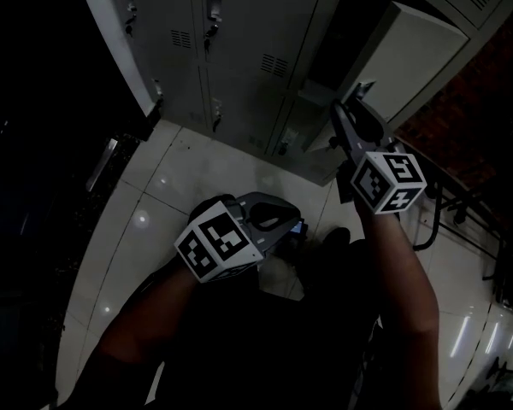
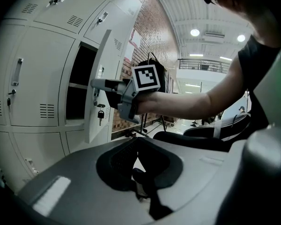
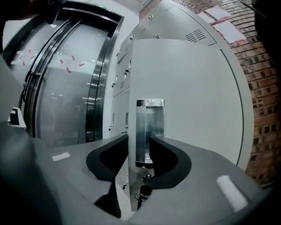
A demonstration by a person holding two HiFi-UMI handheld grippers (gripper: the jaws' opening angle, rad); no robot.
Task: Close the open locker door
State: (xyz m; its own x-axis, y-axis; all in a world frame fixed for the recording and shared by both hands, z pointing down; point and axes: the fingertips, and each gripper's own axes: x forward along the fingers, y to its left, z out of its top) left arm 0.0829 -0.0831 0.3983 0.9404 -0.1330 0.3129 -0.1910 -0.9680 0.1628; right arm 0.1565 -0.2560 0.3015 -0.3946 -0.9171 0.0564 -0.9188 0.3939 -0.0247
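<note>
Low and left of the open locker door [image 1: 415, 54], the left gripper [image 1: 282, 218] sat with jaws together, empty, while the right gripper [image 3: 139, 138] pinched that door's free edge at its metal latch plate [image 3: 150, 125], the door standing out from the grey lockers [image 1: 239, 41] behind.

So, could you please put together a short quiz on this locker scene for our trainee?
1. True or false: the left gripper holds nothing.
2. What stands between the jaws of the right gripper? A) a bottle B) the edge of the locker door C) nothing
3. Fill in: the locker door stands ___ (open or closed).
Key: 1 true; 2 B; 3 open.
</note>
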